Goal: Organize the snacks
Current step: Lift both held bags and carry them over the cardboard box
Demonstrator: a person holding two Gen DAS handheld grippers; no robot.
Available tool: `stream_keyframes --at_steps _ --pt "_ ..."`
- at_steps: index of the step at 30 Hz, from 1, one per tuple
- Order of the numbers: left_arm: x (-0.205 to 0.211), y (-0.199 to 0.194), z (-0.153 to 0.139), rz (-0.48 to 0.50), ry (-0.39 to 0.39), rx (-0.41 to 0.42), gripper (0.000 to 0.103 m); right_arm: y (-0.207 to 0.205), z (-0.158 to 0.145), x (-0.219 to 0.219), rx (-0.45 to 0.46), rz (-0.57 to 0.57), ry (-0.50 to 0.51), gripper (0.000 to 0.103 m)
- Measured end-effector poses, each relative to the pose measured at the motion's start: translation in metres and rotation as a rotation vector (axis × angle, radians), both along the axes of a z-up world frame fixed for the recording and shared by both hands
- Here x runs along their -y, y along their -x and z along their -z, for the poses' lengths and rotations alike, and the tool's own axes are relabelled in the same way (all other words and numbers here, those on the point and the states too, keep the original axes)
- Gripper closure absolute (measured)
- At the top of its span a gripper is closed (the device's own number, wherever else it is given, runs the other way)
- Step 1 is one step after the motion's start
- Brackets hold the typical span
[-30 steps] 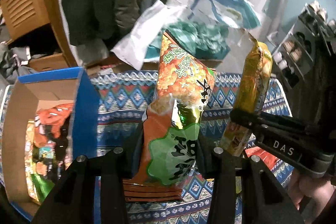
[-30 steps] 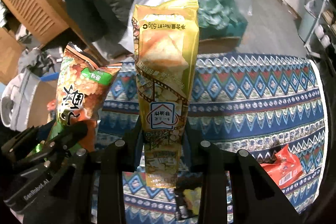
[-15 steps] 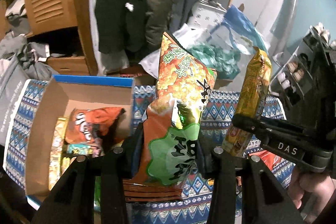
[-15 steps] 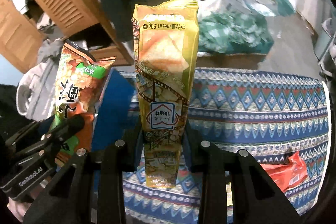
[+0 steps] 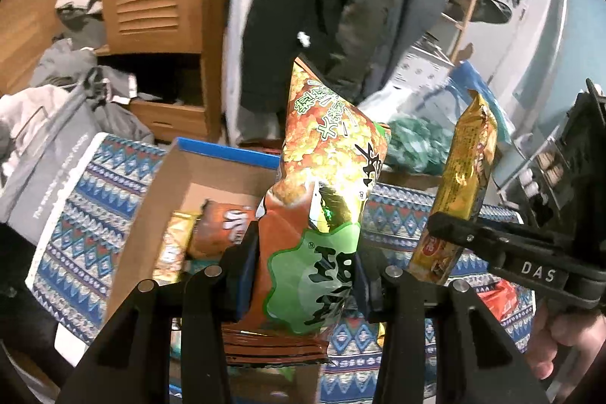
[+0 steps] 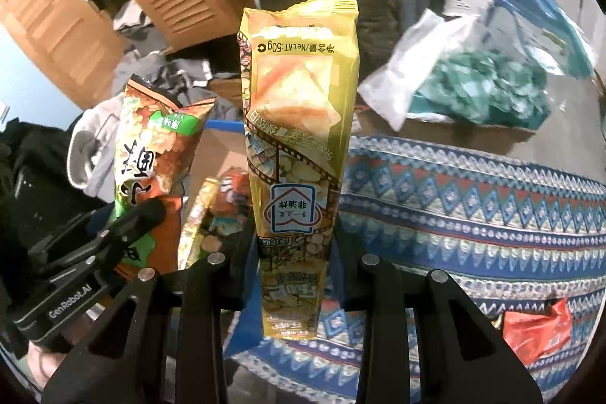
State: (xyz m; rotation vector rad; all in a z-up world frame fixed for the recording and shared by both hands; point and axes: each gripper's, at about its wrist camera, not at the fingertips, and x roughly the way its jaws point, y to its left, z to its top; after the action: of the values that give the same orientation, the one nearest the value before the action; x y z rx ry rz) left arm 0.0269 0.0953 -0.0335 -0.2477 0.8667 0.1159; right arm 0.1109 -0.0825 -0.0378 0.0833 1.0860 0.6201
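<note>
Both views are dimly lit, with a warm indoor cast. Glare is seen on the foil of the orange and green snack bag [image 5: 322,214], and a sheen on the yellow snack packet [image 6: 299,139]. The background is smeared by motion blur, most strongly at the hanging coats [image 5: 322,6] and the plastic bags [image 6: 473,82]. Straight lines are bowed by the fisheye lens, and the corners are cut off in black
</note>
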Motion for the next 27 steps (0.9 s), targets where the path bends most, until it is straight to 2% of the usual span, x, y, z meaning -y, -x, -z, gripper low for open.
stream_keyframes --at_steps 7,17,23,27 --pt "-0.036 0.015 0.003 -0.068 0.017 -0.002 0.06 0.002 -0.003 -0.037 -0.009 -0.055 -0.011 0.072" --pt "-0.07 0.029 0.007 -0.129 0.03 -0.005 0.06 0.005 0.011 -0.087 -0.037 -0.123 0.018 0.072" --pt "-0.089 0.031 0.024 -0.174 0.055 -0.043 0.059 0.005 0.028 -0.11 -0.083 -0.159 0.047 0.072" --pt "-0.099 0.03 0.038 -0.204 0.085 -0.075 0.059 0.005 0.039 -0.121 -0.118 -0.189 0.057 0.066"
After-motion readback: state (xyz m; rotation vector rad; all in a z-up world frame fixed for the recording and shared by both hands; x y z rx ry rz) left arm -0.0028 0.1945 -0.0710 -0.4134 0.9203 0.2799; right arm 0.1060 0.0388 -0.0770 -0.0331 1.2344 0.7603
